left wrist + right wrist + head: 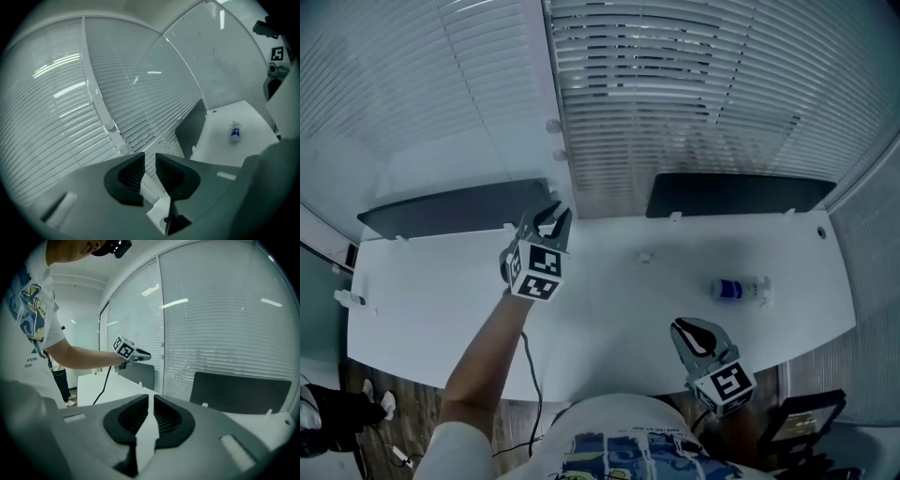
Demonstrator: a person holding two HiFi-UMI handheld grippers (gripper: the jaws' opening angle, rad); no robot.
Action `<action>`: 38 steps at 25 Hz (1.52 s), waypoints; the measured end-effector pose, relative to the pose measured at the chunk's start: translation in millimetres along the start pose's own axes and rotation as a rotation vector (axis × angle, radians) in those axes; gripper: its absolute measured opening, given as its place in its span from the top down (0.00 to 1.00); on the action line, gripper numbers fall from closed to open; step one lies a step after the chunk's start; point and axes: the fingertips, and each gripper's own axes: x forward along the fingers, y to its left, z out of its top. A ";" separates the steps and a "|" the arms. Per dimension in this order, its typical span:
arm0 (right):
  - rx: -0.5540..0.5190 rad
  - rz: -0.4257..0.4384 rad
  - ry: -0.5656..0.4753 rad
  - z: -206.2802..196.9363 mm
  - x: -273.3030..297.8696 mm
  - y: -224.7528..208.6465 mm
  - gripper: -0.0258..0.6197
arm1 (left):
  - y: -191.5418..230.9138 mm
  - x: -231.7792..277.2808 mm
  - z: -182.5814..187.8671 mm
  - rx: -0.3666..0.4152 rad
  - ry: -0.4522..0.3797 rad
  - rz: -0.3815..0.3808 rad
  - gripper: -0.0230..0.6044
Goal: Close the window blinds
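Slatted window blinds cover two panes: the left blind (pixel 384 84) looks flat, while the right blind (pixel 675 103) shows dark gaps between its upper slats. A white frame post (pixel 546 94) with two small knobs (pixel 553 125) stands between them. My left gripper (pixel 555 217) is raised at the foot of that post. In the left gripper view it (pixel 150 157) points at the post (pixel 96 93), jaws a little apart with nothing seen between them. My right gripper (pixel 686 328) hangs low near the table's front edge, shut and empty (pixel 151 397).
A white table (pixel 609 309) runs under the windows. On it lie a small bottle with a blue label (pixel 739 290) and a tiny white piece (pixel 645 255). Two dark panels (pixel 450 208) (pixel 736 194) stand along its back edge. A cable hangs from the left arm.
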 end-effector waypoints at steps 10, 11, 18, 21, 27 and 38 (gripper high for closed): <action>0.018 -0.022 0.029 -13.3 -5.3 -27.5 0.92 | 46.1 58.1 -1.5 0.130 0.066 0.119 0.82; 0.020 -0.022 0.033 -14.1 -5.4 -29.3 0.92 | 49.3 63.2 -2.0 0.153 0.076 0.132 0.81; 0.041 -0.016 0.067 -26.9 -5.4 -39.7 0.92 | 64.2 100.0 -5.5 0.326 0.149 0.178 0.76; 0.034 -0.022 0.073 -28.1 -7.4 -45.9 0.92 | 65.1 110.0 -5.7 0.411 0.173 0.189 0.73; 0.044 -0.032 0.081 -32.5 -11.3 -53.1 0.92 | 69.6 119.3 -9.1 0.511 0.202 0.232 0.73; 0.070 -0.052 0.094 -37.3 -16.6 -56.5 0.92 | 77.1 125.8 -12.7 0.519 0.196 0.272 0.77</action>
